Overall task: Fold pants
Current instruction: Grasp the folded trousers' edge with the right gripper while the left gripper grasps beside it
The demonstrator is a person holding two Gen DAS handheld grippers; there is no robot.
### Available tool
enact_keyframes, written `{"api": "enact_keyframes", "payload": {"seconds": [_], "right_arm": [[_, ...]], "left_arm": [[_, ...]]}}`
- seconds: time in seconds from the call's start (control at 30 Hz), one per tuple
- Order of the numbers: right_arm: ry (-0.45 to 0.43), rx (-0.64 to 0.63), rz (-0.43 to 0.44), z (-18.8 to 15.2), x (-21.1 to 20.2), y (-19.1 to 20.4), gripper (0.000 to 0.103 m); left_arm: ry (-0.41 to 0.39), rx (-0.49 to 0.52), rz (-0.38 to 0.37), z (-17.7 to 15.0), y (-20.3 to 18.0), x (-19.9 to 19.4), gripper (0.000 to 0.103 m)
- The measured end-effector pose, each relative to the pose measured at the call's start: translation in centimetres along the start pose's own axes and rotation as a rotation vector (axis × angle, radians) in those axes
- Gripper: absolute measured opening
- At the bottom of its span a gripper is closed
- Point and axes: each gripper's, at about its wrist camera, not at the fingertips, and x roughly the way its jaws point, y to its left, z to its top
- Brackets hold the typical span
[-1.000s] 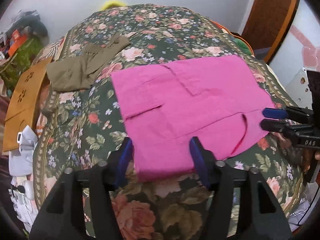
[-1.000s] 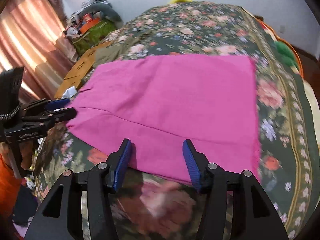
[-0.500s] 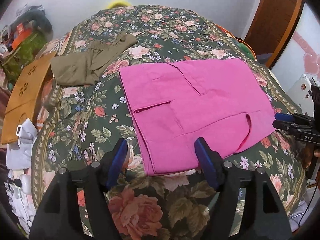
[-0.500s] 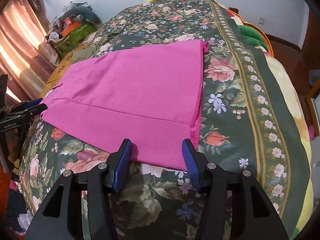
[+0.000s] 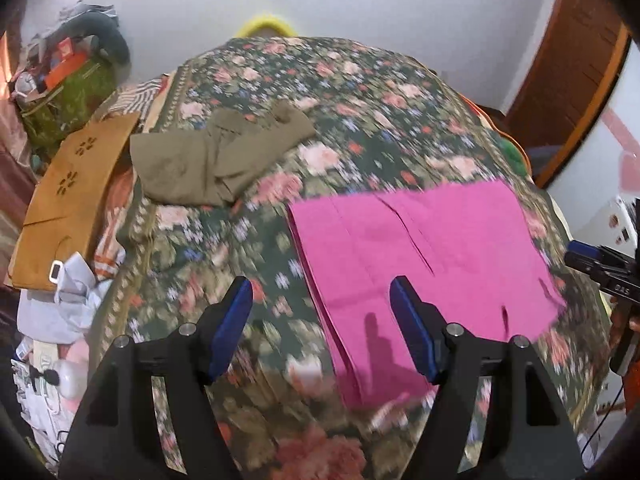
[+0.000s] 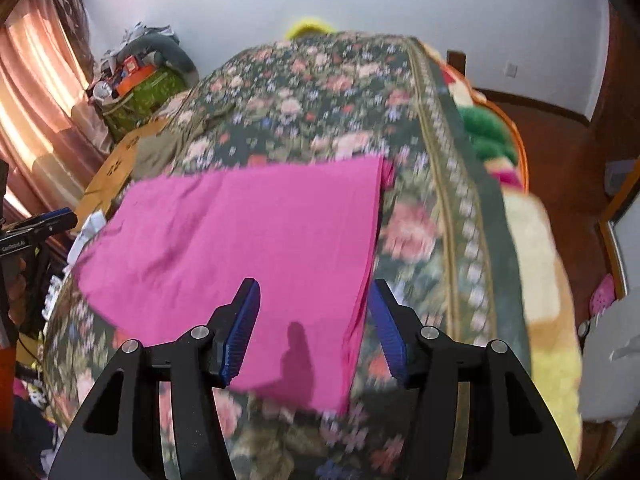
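1. The folded magenta cloth pants lie flat on the floral-quilted bed, towards its near right side.
2. The left claw tilts downward above the pants' near left edge, jaws apart and empty.
3. The right claw tilts downward over the pants' near right corner; its jaws have just been opening, gripping nothing.
4. A crumpled olive-brown garment lies far left.

one pink pants, one olive garment, one floral bedspread, one tan bag, one green bag, two grippers: left, right.
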Motion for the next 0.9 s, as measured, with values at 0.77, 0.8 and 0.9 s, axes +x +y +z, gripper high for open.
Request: {"api": "enact_keyframes", "payload": {"seconds": [0.77,0.8,0.9], "right_arm": [[0.068,-0.045,-0.069,8.7,10.4,-4.5,0.062],[0.078,-0.041,-0.063,8.7,11.0,-4.6,0.058],[0.095,-0.035,-0.031,8.4,11.9,-4.7,0.046]], "left_arm": [[0.14,-0.032,0.009,6.3,0.5,11.4,0.072],[0.143,-0.026,0.013,6.3,0.4,11.7,0.072],[0.157,-0.004,0.021,6.0,0.3,12.4,0.072]]}}
